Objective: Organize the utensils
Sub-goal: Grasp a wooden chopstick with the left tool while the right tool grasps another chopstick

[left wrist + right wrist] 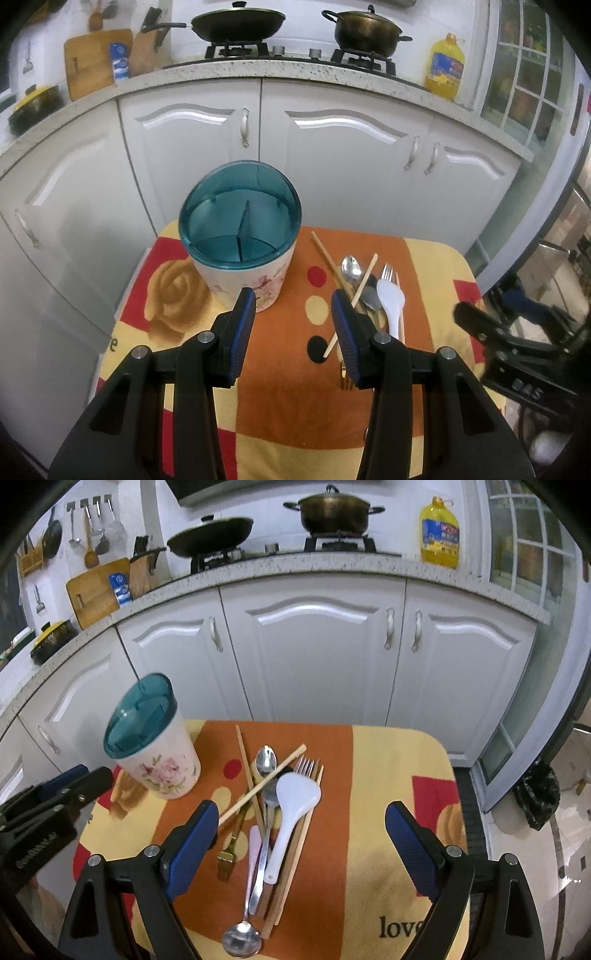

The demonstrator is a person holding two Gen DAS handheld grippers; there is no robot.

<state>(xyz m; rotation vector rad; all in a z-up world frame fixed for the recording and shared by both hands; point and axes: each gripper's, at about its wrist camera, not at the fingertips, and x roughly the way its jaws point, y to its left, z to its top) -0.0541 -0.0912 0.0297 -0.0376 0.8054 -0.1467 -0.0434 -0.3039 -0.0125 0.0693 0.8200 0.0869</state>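
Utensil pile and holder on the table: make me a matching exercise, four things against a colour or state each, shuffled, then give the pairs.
Things:
1. rice paddle
2. utensil holder
3. right gripper
4. gold fork

States:
A. teal divided top, floral white body, upright
B. white plastic, lying on top of the pile
C. tines towards the camera, at the pile's left edge
D. open, over the pile, holding nothing

Pairs: 1-B, 2-A, 3-D, 4-C

Cabinets: white doors, closed.
Worktop: speckled stone, gas hob.
Floor: glossy tile.
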